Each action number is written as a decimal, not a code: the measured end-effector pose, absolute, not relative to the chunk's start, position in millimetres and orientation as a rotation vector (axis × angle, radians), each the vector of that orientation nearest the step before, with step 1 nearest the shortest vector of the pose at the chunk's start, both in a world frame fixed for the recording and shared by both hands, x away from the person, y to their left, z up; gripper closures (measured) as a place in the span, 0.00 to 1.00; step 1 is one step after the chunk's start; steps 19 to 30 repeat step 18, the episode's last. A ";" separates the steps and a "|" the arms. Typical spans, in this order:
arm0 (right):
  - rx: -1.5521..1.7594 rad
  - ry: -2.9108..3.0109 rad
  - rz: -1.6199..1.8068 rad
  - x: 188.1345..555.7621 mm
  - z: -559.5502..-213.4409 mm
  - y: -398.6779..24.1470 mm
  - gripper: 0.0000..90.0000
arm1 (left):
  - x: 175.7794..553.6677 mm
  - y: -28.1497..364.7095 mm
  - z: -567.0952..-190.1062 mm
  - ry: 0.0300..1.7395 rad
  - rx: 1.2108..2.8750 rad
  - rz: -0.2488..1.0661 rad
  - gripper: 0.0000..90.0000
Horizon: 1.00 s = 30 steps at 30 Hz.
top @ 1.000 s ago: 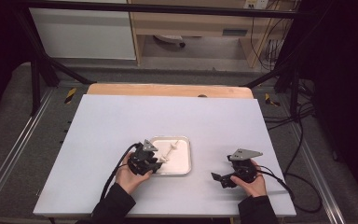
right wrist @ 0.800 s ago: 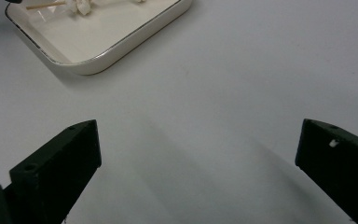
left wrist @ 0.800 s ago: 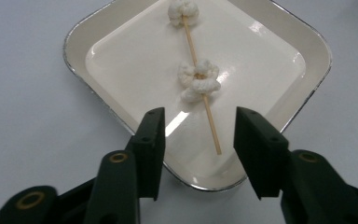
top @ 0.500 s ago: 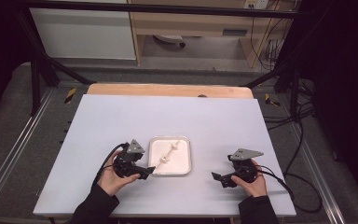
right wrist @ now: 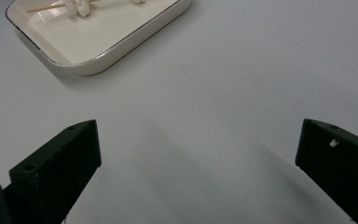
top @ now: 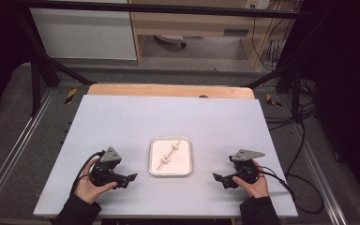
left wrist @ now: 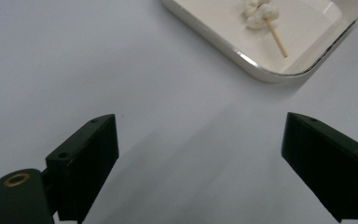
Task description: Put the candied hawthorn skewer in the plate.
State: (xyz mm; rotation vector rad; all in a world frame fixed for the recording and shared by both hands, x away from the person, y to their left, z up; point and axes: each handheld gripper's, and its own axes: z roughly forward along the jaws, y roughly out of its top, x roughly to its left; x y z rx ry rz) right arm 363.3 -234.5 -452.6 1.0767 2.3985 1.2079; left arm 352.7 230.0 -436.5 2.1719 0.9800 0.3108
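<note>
The left claw (top: 130, 178) rests on the tabletop (top: 168, 117) left of the white tray (top: 170, 171), its jaws having just been opening with nothing between them, while the right claw (top: 218, 178) lies right of the tray. In the left gripper view the jaws stand spread, the tray (left wrist: 261, 70) ahead holding a skewer (left wrist: 266, 21). In the right gripper view the jaws are spread, clear of the tray (right wrist: 98, 58).

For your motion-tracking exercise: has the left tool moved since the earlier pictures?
Yes. The left tool, its jaws just opened and empty, has drawn leftward away from the tray, which lies where it was.
</note>
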 end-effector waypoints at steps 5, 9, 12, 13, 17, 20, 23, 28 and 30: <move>1.083 2.398 1.206 362.5 -452.9 -234.0 0.01 | 347.2 247.7 -442.0 0.988 2.136 0.323 0.09; 1.088 2.400 1.208 362.1 -452.5 -234.2 0.01 | 344.5 257.7 -446.7 0.990 2.122 0.330 0.09; 1.088 2.400 1.209 362.4 -453.0 -234.0 0.01 | 344.2 259.4 -447.8 0.988 2.119 0.330 0.09; 1.081 2.400 1.210 362.8 -453.2 -234.1 0.01 | 344.3 259.1 -447.8 0.987 2.118 0.327 0.09; 1.085 2.404 1.210 362.7 -453.2 -234.1 0.01 | 344.8 258.3 -447.5 0.977 2.124 0.330 0.09; 1.086 2.406 1.212 362.8 -453.2 -234.1 0.01 | 344.8 258.5 -447.4 0.977 2.124 0.329 0.09; 1.086 2.406 1.212 362.8 -453.2 -234.1 0.01 | 344.8 258.5 -447.4 0.977 2.124 0.329 0.09; 1.086 2.406 1.212 362.8 -453.2 -234.1 0.01 | 344.8 258.5 -447.4 0.977 2.124 0.329 0.09; 1.086 2.406 1.212 362.8 -453.2 -234.1 0.01 | 344.8 258.5 -447.4 0.977 2.124 0.329 0.09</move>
